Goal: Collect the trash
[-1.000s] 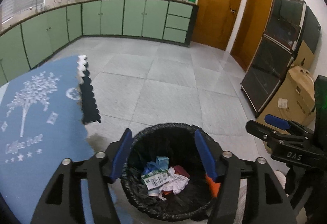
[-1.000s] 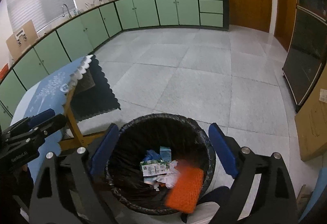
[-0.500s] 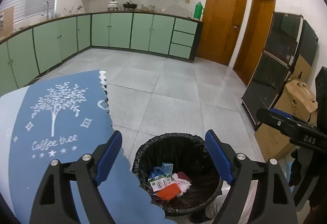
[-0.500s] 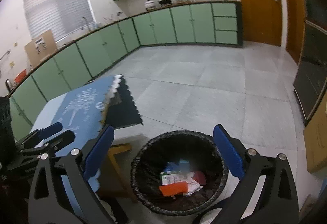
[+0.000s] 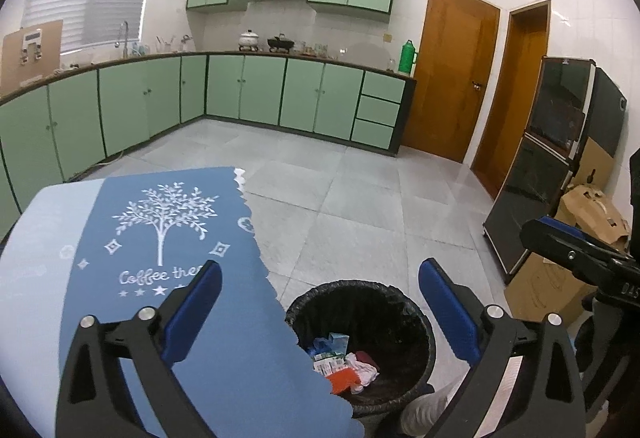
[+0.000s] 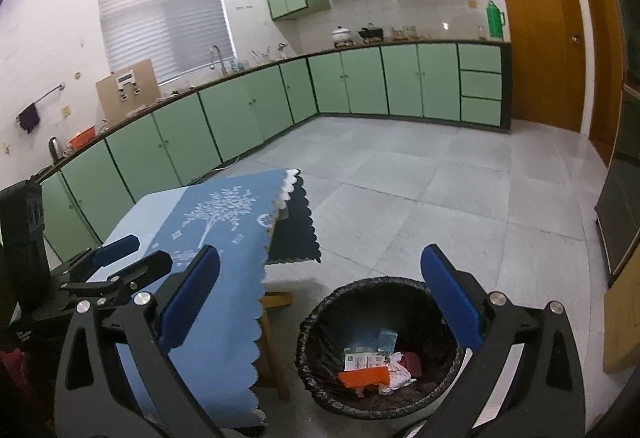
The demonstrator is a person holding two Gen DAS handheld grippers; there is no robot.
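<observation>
While both jaws gape empty, the left hand-held gripper [image 5: 320,302] and right hand-held gripper [image 6: 320,294] hover above the black-lined round bin [image 6: 400,290], trash [image 6: 366,374] inside it, beside the blue-clothed counter's [image 6: 224,238] right edge.

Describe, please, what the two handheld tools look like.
Both match: the left tool and right tool have black, triangular cut-out frames with silver bolts, and each finger carries a flat blue pad. The right tool shows white lettering in the left view.
</observation>
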